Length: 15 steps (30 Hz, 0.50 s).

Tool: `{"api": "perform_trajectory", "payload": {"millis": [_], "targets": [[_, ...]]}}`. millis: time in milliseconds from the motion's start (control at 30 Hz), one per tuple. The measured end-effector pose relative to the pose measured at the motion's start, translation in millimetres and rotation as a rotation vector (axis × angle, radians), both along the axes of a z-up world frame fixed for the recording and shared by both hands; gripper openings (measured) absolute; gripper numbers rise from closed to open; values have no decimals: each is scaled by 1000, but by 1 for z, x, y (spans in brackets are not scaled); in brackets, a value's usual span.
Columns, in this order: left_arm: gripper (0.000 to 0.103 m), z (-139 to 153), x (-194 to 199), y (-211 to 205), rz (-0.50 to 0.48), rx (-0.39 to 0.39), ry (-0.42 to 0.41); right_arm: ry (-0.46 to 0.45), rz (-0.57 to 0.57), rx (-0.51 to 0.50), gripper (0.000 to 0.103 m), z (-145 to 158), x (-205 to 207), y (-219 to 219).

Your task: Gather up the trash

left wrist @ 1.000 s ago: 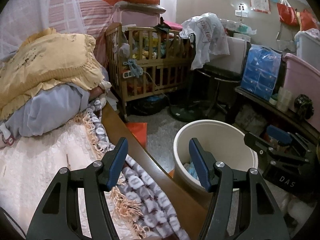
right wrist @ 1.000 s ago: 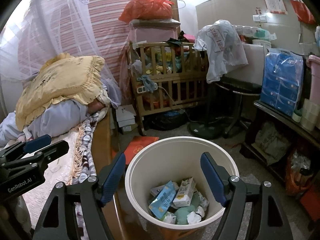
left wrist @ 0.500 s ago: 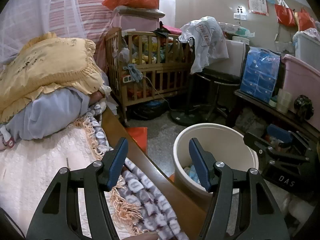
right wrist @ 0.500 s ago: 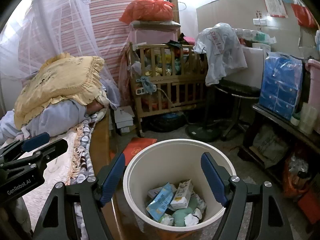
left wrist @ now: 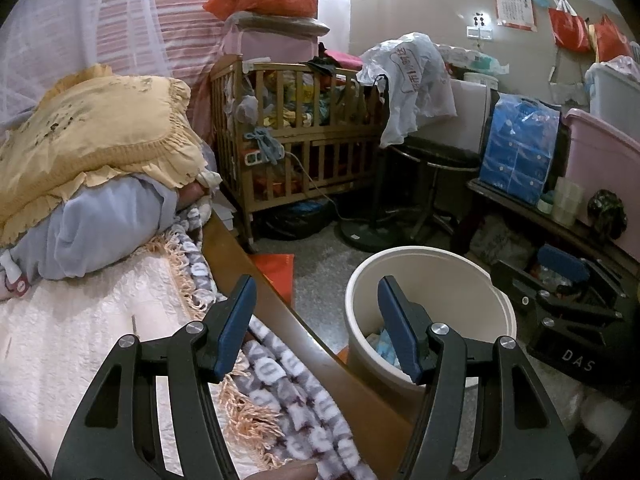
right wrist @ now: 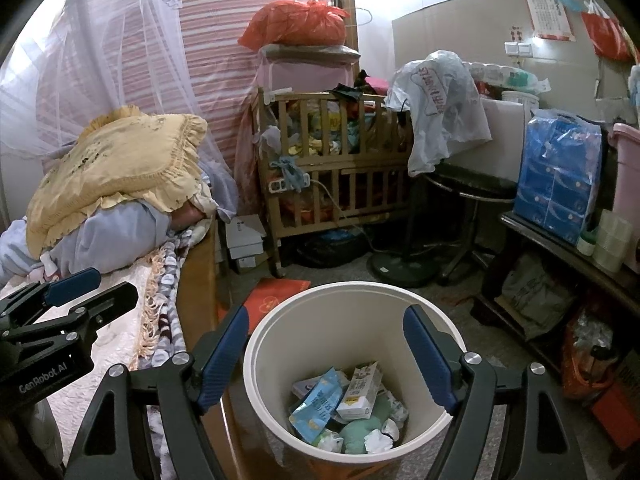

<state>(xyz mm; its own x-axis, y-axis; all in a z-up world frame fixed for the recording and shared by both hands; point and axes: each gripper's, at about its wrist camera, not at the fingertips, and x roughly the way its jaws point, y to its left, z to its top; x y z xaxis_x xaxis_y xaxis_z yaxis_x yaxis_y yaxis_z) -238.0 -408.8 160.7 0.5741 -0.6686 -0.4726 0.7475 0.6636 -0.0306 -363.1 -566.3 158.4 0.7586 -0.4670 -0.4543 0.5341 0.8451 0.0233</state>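
Observation:
A cream trash bin (right wrist: 256,364) stands on the floor beside the bed and holds a blue wrapper (right wrist: 316,400), a small white carton (right wrist: 360,390) and crumpled tissues (right wrist: 376,440). My right gripper (right wrist: 326,350) hovers over the bin's mouth, open, nothing between its blue pads. The left gripper (left wrist: 316,322) is open and empty above the bed's wooden edge (left wrist: 256,280), with the bin (left wrist: 496,304) to its right. Each gripper shows in the other's view: the left (right wrist: 60,312) at the left border, the right (left wrist: 568,304) at the right.
The bed (left wrist: 72,332) carries a yellow pillow (left wrist: 92,132), a blue bundle and a fringed patterned blanket (left wrist: 296,392). Behind stands a wooden crib (right wrist: 336,176) full of clothes, a stool (right wrist: 472,200), a fan base (right wrist: 404,268), a low shelf (right wrist: 568,256) with blue tissue packs. A red packet (right wrist: 276,300) lies on the floor.
Both views have drifted very slightly; the bin sits a touch lower in the right wrist view. Both grippers stay open and empty.

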Motion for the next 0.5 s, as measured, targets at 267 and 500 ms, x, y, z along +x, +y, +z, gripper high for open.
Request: {"api": "perform_trajectory", "payload": {"millis": [267, 500], "targets": [[62, 0, 0, 0, -2, 2, 1, -3, 0, -5, 78, 0, -2, 0], [62, 1, -1, -1, -4, 1, 1, -1, 0, -25, 79, 6, -2, 3]]}}
